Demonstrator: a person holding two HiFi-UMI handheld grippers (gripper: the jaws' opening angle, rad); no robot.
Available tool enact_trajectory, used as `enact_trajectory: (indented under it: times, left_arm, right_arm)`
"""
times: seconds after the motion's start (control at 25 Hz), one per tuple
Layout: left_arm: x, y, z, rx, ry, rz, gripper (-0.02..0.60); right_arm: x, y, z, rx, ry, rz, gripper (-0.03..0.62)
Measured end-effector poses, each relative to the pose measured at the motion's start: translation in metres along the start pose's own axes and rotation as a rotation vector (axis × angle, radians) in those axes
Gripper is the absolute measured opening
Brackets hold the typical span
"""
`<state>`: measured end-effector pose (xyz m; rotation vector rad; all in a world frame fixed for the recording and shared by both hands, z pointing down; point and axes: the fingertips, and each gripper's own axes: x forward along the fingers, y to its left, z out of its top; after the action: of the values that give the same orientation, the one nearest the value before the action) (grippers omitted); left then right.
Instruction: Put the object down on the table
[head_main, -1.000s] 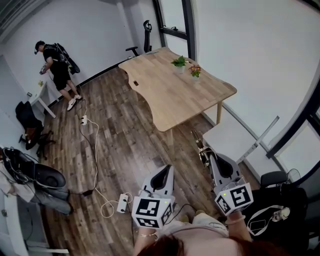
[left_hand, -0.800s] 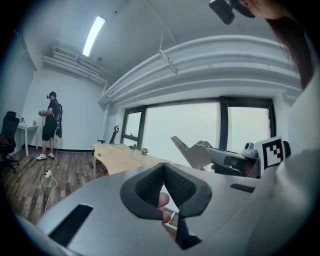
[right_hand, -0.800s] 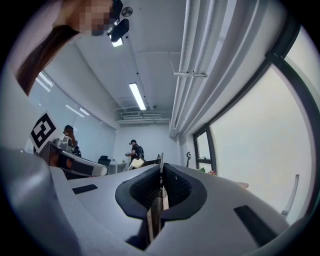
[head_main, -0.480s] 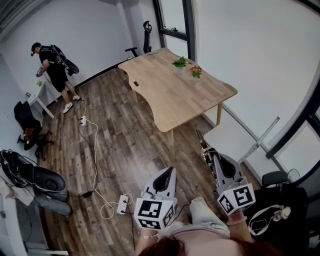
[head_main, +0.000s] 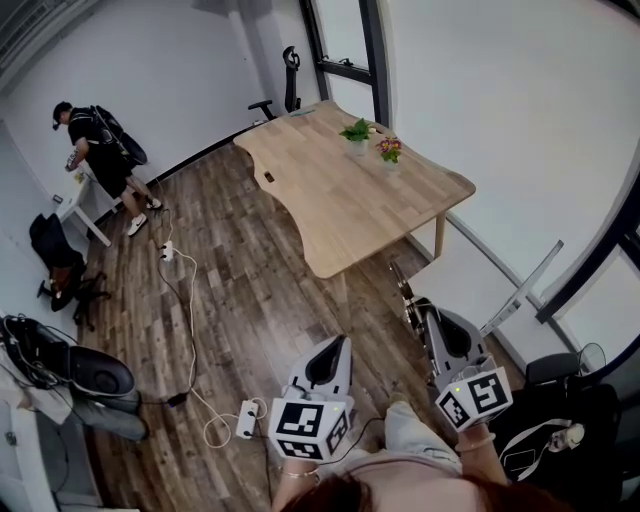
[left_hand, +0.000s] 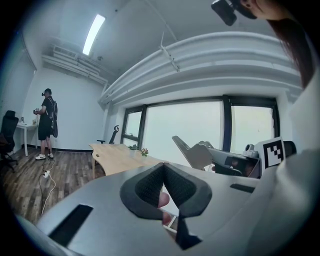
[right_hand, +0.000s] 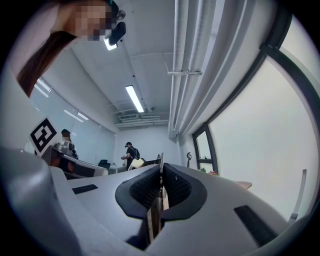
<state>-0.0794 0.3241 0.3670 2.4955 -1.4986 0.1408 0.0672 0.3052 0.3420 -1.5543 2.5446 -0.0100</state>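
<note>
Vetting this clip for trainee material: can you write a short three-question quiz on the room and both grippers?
1. True or false: the wooden table bears two potted plants.
2. Which gripper is shut on a thin flat object? A. left gripper B. right gripper C. neither
3. Which white device lies on the floor near the left gripper in the head view?
Key: 1 true; 2 B; 3 power strip.

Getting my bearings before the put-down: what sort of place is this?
Likely an office: a large wooden table, a black office chair, a person at a white desk.
</note>
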Motion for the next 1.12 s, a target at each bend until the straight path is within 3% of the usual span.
enact_trajectory:
  times: [0.76,1.12]
  left_arm:
    - [0.113,-0.003,0.016,0.021,0.022,-0.038,0.002]
    - [0.158,0.002,0.026,0.022,0.022,-0.002,0.002]
  right_arm:
    - [0.062,-0.081,-0.009,0.002,0.019,0.015,0.002]
    - [0.098,-0.116,-0.013,0.011,0.025,0.054,0.002]
